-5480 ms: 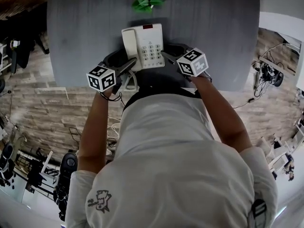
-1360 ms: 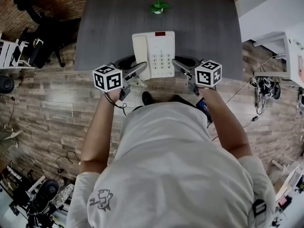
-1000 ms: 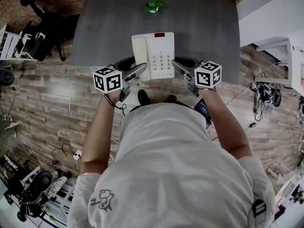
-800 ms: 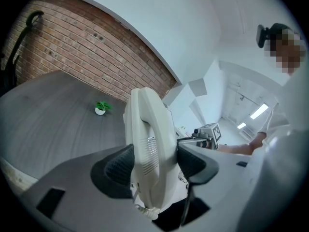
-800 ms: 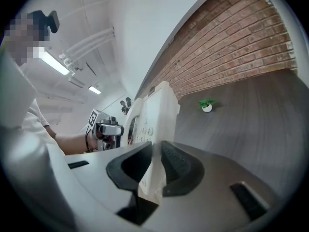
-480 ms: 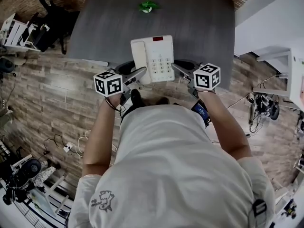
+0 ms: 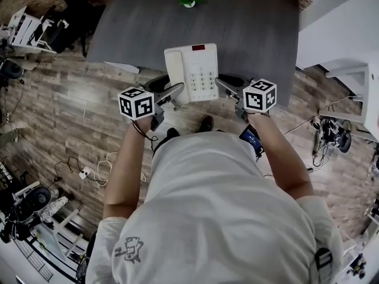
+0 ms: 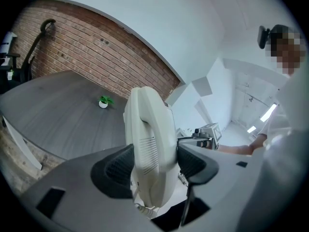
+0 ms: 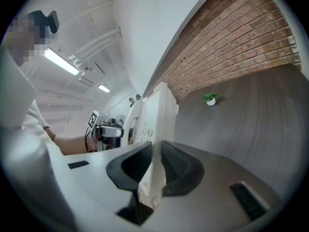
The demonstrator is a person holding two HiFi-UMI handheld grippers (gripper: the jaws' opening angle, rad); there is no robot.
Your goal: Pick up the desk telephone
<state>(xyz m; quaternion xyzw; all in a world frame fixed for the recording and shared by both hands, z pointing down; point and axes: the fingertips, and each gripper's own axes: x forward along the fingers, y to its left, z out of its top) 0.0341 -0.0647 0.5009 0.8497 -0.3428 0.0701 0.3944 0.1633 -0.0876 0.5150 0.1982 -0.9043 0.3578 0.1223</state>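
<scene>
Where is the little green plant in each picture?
Head view: the plant sits top middle, on the grey table.
Left gripper view: left of the white telephone.
Right gripper view: right of the telephone.
Shared landmark: the white telephone, which shows in all three.

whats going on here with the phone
A person holds a white phone up between two handheld grippers. The left gripper has its jaws clamped on the handset side. The right gripper pinches the thin right edge. The phone is off the grey table, by its near edge. A small plant stands farther back.
</scene>
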